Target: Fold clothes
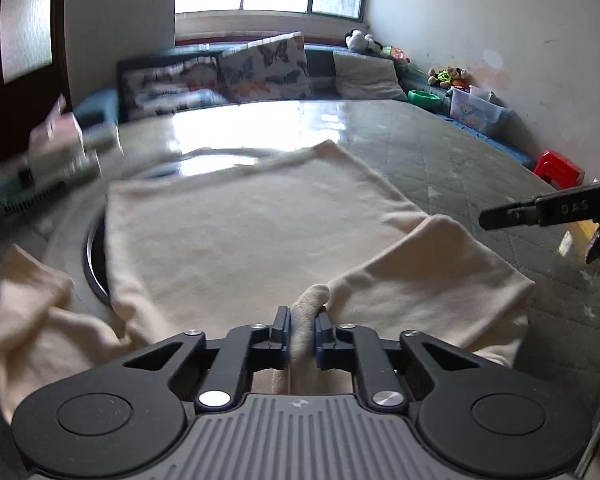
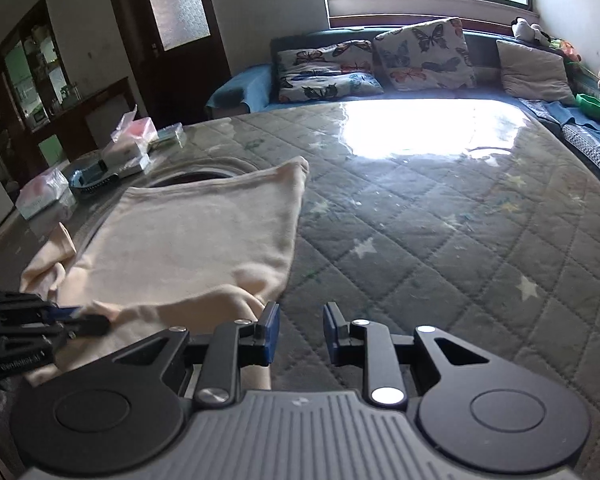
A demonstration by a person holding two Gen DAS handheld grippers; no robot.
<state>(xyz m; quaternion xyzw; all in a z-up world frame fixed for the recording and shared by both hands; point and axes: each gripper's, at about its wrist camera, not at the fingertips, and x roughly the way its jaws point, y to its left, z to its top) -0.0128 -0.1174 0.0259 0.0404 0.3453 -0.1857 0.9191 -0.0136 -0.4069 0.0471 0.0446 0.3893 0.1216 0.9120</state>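
A cream garment (image 1: 236, 224) lies spread on the quilted grey table cover (image 1: 440, 152); it also shows in the right wrist view (image 2: 188, 240). My left gripper (image 1: 303, 330) is shut on a bunched fold of the garment's near edge, seen from the side in the right wrist view (image 2: 80, 320). My right gripper (image 2: 300, 328) is open and empty, just right of the garment's near right corner, over the cover. Its tip shows at the right of the left wrist view (image 1: 500, 216). One sleeve (image 1: 32, 304) trails off to the left.
Packets and boxes (image 2: 128, 148) sit at the table's far left, beside a round recess (image 2: 196, 176) partly under the garment. A sofa with butterfly cushions (image 2: 420, 56) stands behind the table. A red stool (image 1: 556, 166) and toy bins are at the right wall.
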